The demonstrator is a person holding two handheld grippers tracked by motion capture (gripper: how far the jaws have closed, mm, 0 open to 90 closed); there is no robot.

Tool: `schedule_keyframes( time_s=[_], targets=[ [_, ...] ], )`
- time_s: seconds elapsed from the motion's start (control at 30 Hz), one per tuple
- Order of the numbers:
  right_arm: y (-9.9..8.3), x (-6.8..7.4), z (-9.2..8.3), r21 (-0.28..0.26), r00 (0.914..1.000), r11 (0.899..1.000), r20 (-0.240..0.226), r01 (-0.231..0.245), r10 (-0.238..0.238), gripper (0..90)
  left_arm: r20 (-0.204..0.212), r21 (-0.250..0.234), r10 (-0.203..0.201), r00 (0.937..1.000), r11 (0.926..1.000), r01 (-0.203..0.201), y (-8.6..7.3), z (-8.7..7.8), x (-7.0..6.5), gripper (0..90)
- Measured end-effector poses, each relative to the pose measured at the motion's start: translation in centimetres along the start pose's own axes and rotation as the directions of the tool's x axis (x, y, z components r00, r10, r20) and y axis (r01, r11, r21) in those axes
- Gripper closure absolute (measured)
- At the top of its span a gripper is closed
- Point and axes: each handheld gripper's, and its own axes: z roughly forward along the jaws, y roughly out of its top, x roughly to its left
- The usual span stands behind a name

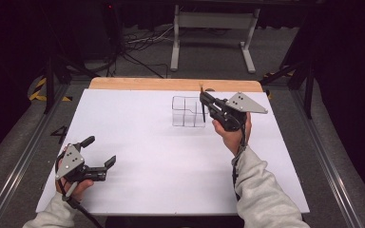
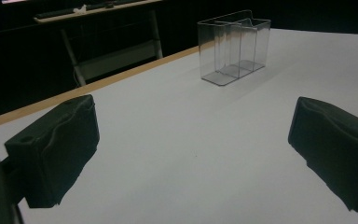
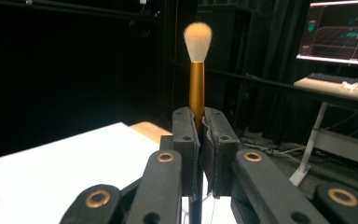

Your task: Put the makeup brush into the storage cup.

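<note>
1. Nearest the high camera, your left tool [image 1: 100, 152] sits low at the near left corner of the worktop [image 1: 147, 156], held in your left hand [image 1: 73, 187], with its jaws spread wide and nothing between them.
2. In the left gripper view those two black pads [image 2: 56, 149] stand far apart over bare white worktop [image 2: 182, 163], and the clear organizer [image 2: 233, 46] stands well ahead of them.
3. Your right tool [image 1: 203, 97] is raised at the far side of the worktop, held in your right hand [image 1: 230, 133], with the grey three-cornered plate [image 1: 244, 102] on top.
4. Its jaws are closed tight on a makeup brush [image 1: 202, 102], gripping it partway along the handle.
5. In the right gripper view the makeup brush [image 3: 196, 88] stands upright between the pads, its gold ferrule and pale, fluffy bristle head rising above them and the dark handle running down below.
6. From the high view, the brush hangs upright just at the right end of the clear organizer [image 1: 187, 111], its lower end down by that end's wall; you cannot tell from here whether the tip is inside the compartment or just beside it.
7. The clear organizer is a divided plastic box standing near the far wooden edge [image 1: 171, 84] of the worktop, well apart from your left tool.
</note>
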Motion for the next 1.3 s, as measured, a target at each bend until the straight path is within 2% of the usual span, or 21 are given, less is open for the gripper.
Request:
schedule_keyframes(
  time_s=[0.2,0.4,0.47,0.6,0.8,1.3],
  targets=[
    [0.7,-0.5,0.9,-0.030,0.9999,1.000,0.008,-0.008,0.008,84.9,0.012,0.010,0.008,0.9999,0.9999,-0.008,0.2,0.8,0.1,2.5],
    [1.0,-1.0,1.4,-0.051,0.9996,0.998,0.015,-0.021,0.022,84.9,0.020,0.006,-0.006,0.9998,1.0000,0.006,0.0,0.6,-0.1,2.7],
    [1.1,-1.4,1.6,-0.063,0.9991,0.997,0.018,-0.037,0.038,84.9,0.028,0.016,-0.013,0.9995,0.9998,0.012,-0.2,0.6,-0.3,2.7],
    [1.2,-1.7,1.9,-0.082,0.9988,0.996,0.032,-0.034,0.037,84.9,0.036,0.030,-0.006,0.9993,0.9995,0.005,-0.4,0.4,-0.7,2.6],
    [1.0,-2.0,2.8,-0.081,0.9974,0.995,0.037,-0.059,0.062,84.9,0.045,0.032,-0.035,0.9984,0.9989,0.033,-0.7,0.2,-0.7,2.6],
    [0.6,-2.3,4.6,-0.066,0.9958,0.996,0.069,-0.055,0.059,84.8,0.051,0.044,-0.020,0.9985,0.9989,0.018,-0.9,0.3,-0.7,2.9]
  ],
)
